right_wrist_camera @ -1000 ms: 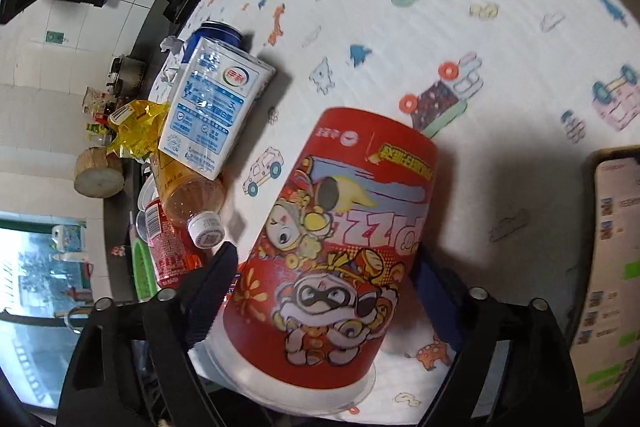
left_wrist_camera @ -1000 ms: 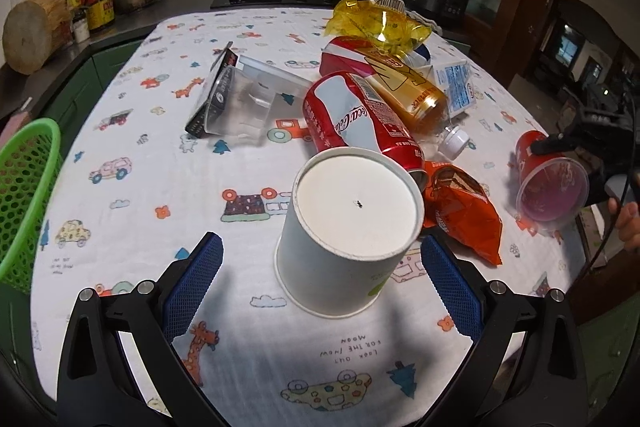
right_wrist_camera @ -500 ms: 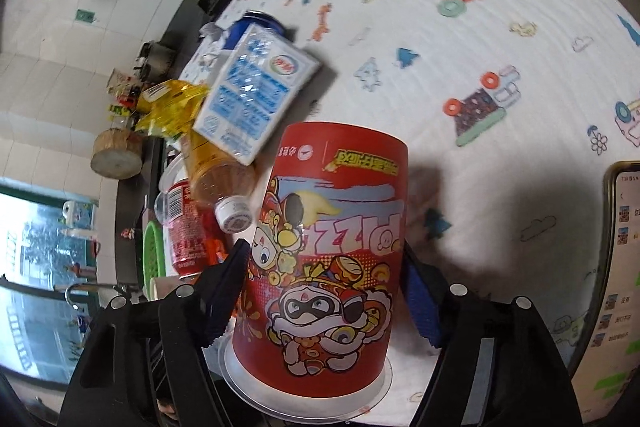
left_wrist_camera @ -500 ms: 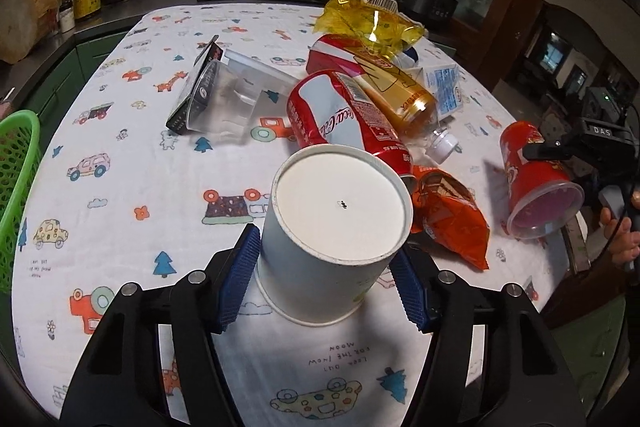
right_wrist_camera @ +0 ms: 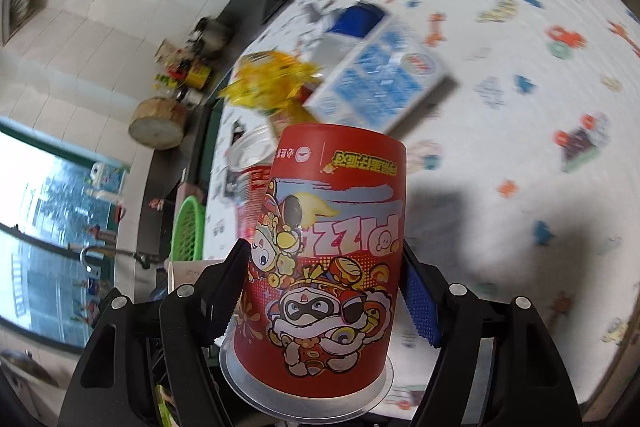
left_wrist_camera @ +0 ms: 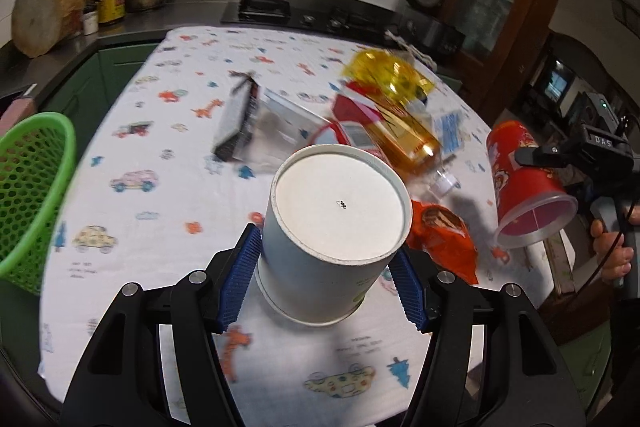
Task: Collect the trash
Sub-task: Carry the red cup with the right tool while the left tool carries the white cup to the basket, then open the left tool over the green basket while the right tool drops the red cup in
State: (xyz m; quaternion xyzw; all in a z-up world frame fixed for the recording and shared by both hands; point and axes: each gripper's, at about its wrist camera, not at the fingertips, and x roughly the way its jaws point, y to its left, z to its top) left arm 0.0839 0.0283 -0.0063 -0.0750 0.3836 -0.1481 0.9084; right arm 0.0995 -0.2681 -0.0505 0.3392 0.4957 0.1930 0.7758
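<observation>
An upside-down white paper cup [left_wrist_camera: 340,203] is clamped between the blue pads of my left gripper [left_wrist_camera: 324,255], held a little above the cartoon-print tablecloth [left_wrist_camera: 160,155]. My right gripper [right_wrist_camera: 324,259] is shut on a red cartoon-printed cup [right_wrist_camera: 332,267], also upside down and off the table. The left wrist view shows that red cup [left_wrist_camera: 524,179] tilted at the right edge of the table, with a hand below it. A green mesh basket [left_wrist_camera: 36,195] stands off the table's left edge.
More trash lies mid-table: a yellow wrapper [left_wrist_camera: 384,75], an amber bottle [left_wrist_camera: 408,135], a red can [left_wrist_camera: 344,131], an orange snack bag [left_wrist_camera: 440,235], a clear plastic box [left_wrist_camera: 276,131] and a blue-white carton [right_wrist_camera: 380,79]. A kitchen counter with a hob runs behind.
My left gripper went from wide open around the white cup to shut on it and raised it. My right gripper tightened on the red cup, lifted it and rolled it more upright.
</observation>
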